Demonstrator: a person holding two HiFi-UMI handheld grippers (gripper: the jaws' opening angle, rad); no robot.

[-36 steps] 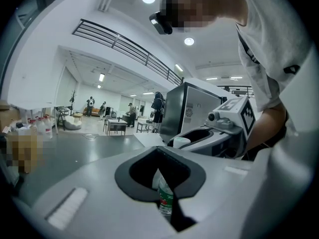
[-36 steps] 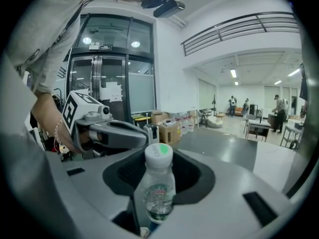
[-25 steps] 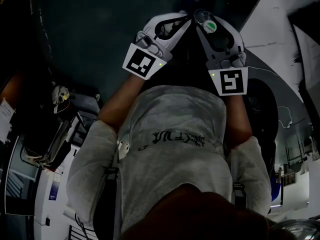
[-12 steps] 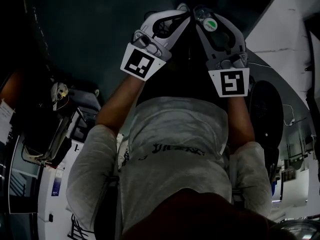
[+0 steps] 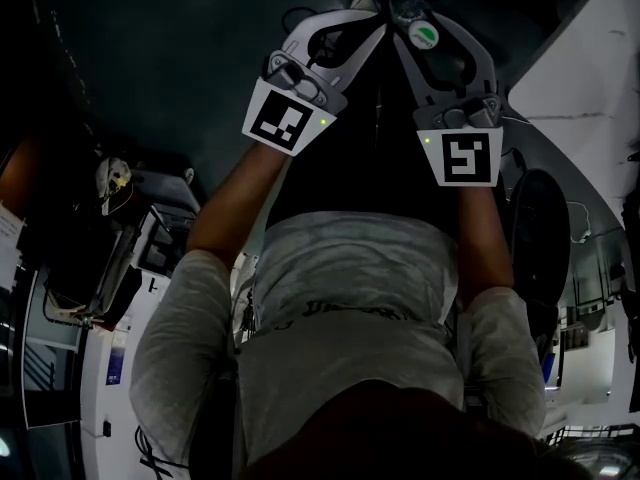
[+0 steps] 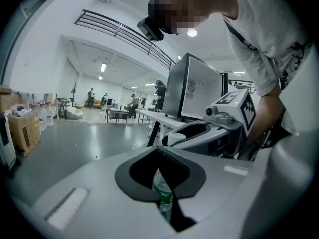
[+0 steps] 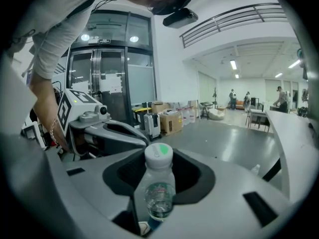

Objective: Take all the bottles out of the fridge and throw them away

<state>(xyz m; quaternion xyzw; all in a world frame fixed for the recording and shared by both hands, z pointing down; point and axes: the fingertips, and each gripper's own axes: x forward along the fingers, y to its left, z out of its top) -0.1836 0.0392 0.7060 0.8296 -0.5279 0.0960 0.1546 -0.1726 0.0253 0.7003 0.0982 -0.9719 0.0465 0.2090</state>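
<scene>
Both grippers are held out close together in front of the person, tips nearly meeting. My right gripper (image 5: 412, 13) (image 7: 158, 185) is shut on a clear plastic bottle (image 7: 158, 188) with a white cap (image 5: 422, 36) marked by a green dot. The bottle stands upright between its jaws. My left gripper (image 5: 352, 13) (image 6: 162, 185) is shut on a second clear bottle (image 6: 162, 193) with a green label, of which only a strip shows in the gap between the jaws. In the left gripper view the right gripper (image 6: 219, 128) shows alongside with the white cap (image 6: 174, 137).
A dark floor (image 5: 180, 58) lies below the grippers. White equipment (image 5: 110, 368) stands at the left, a white panel (image 5: 580, 78) and a dark round object (image 5: 540, 238) at the right. A grey box (image 6: 192, 88) sits on a table; cardboard boxes (image 7: 169, 121) line a wall.
Both grippers have sunk together, away from the head camera, each still holding its bottle. Their spacing and tilt are the same.
</scene>
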